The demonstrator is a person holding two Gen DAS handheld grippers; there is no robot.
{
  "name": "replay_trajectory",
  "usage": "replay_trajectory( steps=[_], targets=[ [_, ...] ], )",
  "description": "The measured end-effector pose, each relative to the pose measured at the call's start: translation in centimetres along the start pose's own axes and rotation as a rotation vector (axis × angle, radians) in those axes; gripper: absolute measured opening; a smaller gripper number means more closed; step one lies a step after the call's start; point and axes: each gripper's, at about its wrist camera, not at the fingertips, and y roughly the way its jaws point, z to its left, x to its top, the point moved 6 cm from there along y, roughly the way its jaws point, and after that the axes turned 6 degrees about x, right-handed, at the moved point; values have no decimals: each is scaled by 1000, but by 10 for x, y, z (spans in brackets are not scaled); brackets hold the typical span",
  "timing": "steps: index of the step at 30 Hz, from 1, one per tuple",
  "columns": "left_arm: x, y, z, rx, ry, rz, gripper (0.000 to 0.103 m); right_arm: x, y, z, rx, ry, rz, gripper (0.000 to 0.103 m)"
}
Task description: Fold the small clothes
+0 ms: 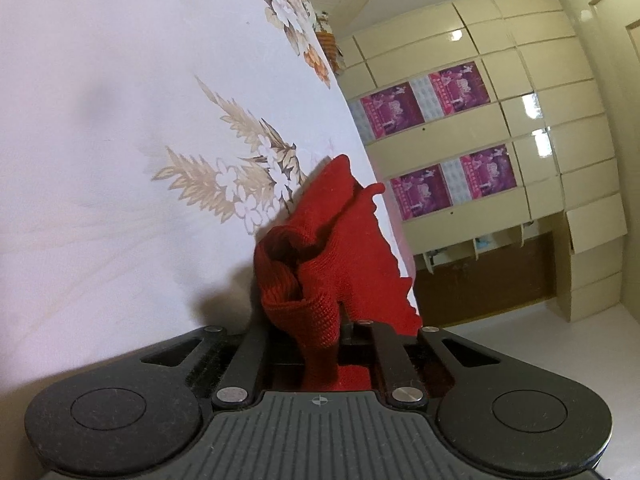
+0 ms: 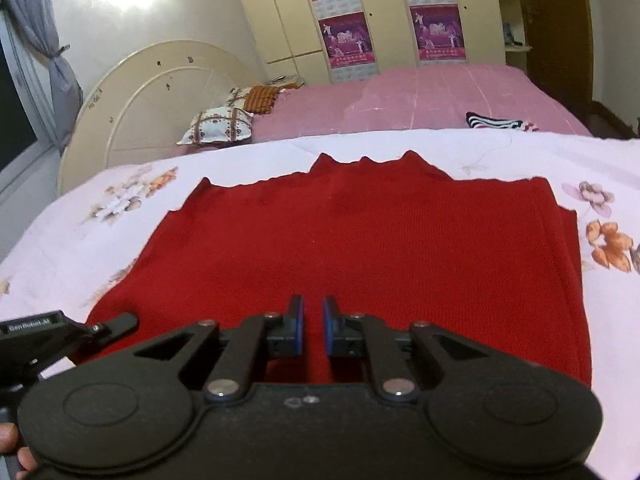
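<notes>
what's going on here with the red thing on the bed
A person is folding a red knit garment on a floral white sheet, with a handheld gripper in each hand. The left gripper is shut on a bunched-up part of the garment, with the red knit rising from between its fingers. The right gripper hovers over the near edge of the garment with its blue pads nearly together and nothing between them. Most of the garment lies flat.

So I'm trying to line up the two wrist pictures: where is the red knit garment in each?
Left wrist: red knit garment bunched at lower centre, running into the left claw.
Right wrist: spread flat mid-frame on the floral sheet.
Shared landmark: purple posters on cream cupboards.
</notes>
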Motion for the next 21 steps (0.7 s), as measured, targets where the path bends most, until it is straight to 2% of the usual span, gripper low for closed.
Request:
replay_trajectory(
  steps=[3,5,8,11,13,19,21],
  targets=[
    [3,3,1,-15,-21,13,11,-6,10,-2,-9,2,23,7],
    [3,3,2,-24,-20,17,10,-4,7,1,-26,-9,15,8],
    [1,2,2,-29,-20,4,10,8,2,17,-6,-57,-26,9],
    [1,2,1,-26,-7,-1,10,1,25,14,-50,-76,76,8],
    [2,2,-1,-20,22,1,10,-2,25,13,-45,-90,50,8],
    [8,4,-9,7,117,27,10,-5,23,0,-2,-5,20,3],
    [11,1,-22,26,179,26,10,-5,22,-1,-3,12,16,3]
  ],
)
